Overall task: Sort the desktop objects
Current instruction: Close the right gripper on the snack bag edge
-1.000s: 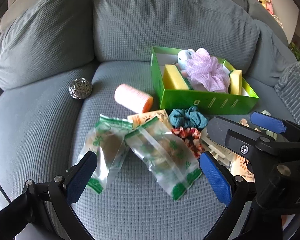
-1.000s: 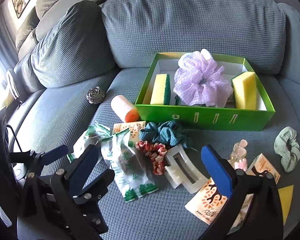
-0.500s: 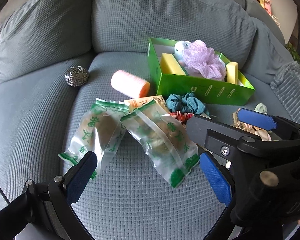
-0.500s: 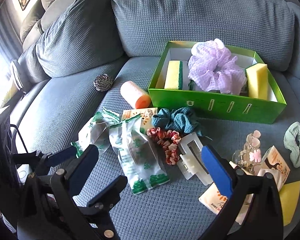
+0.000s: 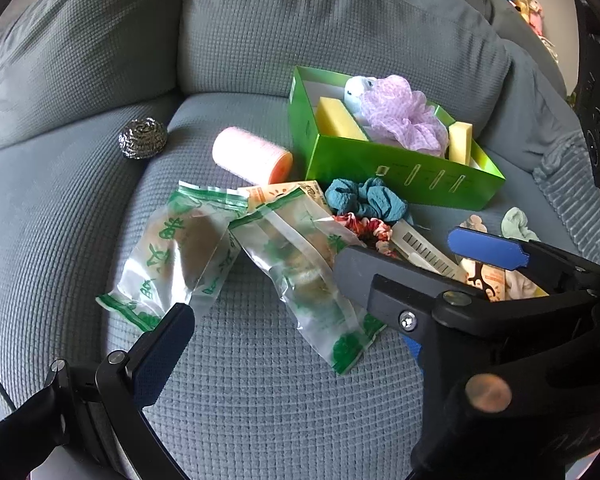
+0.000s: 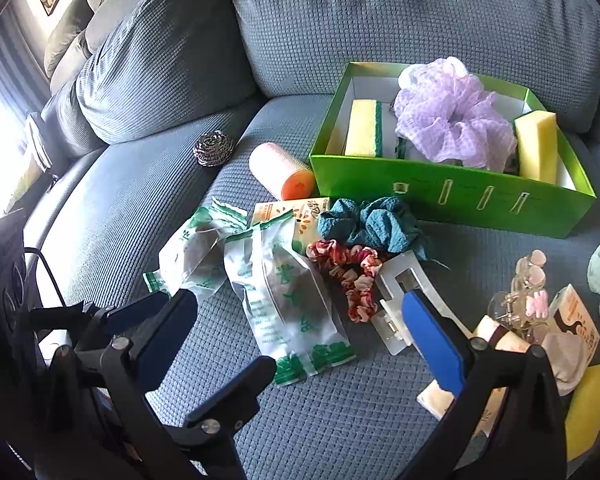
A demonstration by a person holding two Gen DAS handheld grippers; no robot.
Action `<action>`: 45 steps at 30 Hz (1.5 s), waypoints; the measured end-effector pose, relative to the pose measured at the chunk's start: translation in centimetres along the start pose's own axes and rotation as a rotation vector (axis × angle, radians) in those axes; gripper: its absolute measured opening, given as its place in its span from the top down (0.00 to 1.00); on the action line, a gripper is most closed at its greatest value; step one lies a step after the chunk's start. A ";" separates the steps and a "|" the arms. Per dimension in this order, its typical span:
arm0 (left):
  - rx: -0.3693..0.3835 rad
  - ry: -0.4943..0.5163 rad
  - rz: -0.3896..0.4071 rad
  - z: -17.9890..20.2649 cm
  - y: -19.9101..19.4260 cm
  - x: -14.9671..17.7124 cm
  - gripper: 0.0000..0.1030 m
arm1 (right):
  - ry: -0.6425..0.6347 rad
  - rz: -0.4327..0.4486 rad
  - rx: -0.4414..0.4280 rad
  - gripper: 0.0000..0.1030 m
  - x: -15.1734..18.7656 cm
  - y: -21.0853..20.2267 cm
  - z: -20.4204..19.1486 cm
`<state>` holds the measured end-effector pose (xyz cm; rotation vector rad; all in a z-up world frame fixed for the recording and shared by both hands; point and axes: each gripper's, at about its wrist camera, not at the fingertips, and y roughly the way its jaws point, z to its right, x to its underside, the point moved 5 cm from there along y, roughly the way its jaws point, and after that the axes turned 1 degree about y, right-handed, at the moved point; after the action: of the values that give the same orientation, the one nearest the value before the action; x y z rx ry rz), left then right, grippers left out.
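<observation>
Only at right: yellow card (image 6: 592, 404), perhaps.

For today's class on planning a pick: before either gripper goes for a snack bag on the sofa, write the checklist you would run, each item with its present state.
1. Left gripper open and empty: ok.
2. Right gripper open and empty: ok.
3. Nearer snack bag uncovered on top: ok.
4. Room left in the green box: cannot tell; purple scrunchie and sponges fill much of it.
5. The two grippers clear of each other: not ok, they overlap.
</observation>
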<state>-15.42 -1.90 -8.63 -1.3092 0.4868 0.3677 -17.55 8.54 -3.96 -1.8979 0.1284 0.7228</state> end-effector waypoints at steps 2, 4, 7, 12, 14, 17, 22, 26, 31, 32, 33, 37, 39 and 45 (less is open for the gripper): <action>0.004 -0.004 -0.007 0.0 0.2 0.0 0.01 | 0.000 -0.003 -0.005 0.03 0.0 0.2 0.0; 0.007 -0.007 -0.011 0.0 0.5 0.1 0.01 | 0.009 -0.013 -0.011 0.03 0.0 0.7 0.1; 0.017 -0.016 -0.017 0.0 0.9 0.1 0.01 | 0.011 -0.020 -0.015 0.03 0.0 1.0 0.1; 0.023 0.001 -0.028 0.1 1.6 0.1 0.01 | 0.015 -0.039 -0.020 0.05 0.1 1.8 0.2; 0.022 -0.004 -0.029 0.1 1.8 0.1 0.01 | 0.017 -0.049 -0.023 0.07 0.2 2.1 0.3; 0.039 -0.021 -0.033 -0.1 2.0 0.1 0.01 | 0.014 -0.053 -0.025 0.07 0.3 2.4 0.2; 0.035 -0.031 -0.040 -0.4 2.5 0.1 0.02 | 0.007 -0.059 -0.030 0.13 0.0 2.7 0.1; 0.037 -0.015 -0.062 -0.3 3.0 0.2 0.17 | 0.013 -0.110 -0.045 0.28 0.2 3.9 -0.1; 0.055 -0.020 -0.082 -0.3 3.7 0.3 0.24 | 0.036 -0.157 -0.076 0.37 0.8 5.0 0.0; 0.063 -0.022 -0.086 -0.3 3.8 0.3 0.27 | 0.036 -0.161 -0.075 0.40 0.9 5.2 0.0; 0.066 -0.020 -0.087 -0.2 3.9 0.3 0.28 | 0.035 -0.163 -0.072 0.41 1.0 5.3 0.2; 0.079 -0.018 -0.086 0.0 4.1 0.2 0.31 | 0.032 -0.160 -0.073 0.41 0.8 5.3 0.2; 0.091 -0.025 -0.088 0.0 4.2 0.2 0.36 | 0.033 -0.160 -0.073 0.42 0.8 5.4 0.3; 0.132 -0.034 -0.093 0.4 4.4 0.2 0.52 | 0.041 -0.159 -0.094 0.50 0.9 5.3 0.4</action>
<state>-17.45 -0.48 -12.27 -1.1913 0.4130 0.2753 -19.17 6.76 -8.78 -1.9872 -0.0310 0.5918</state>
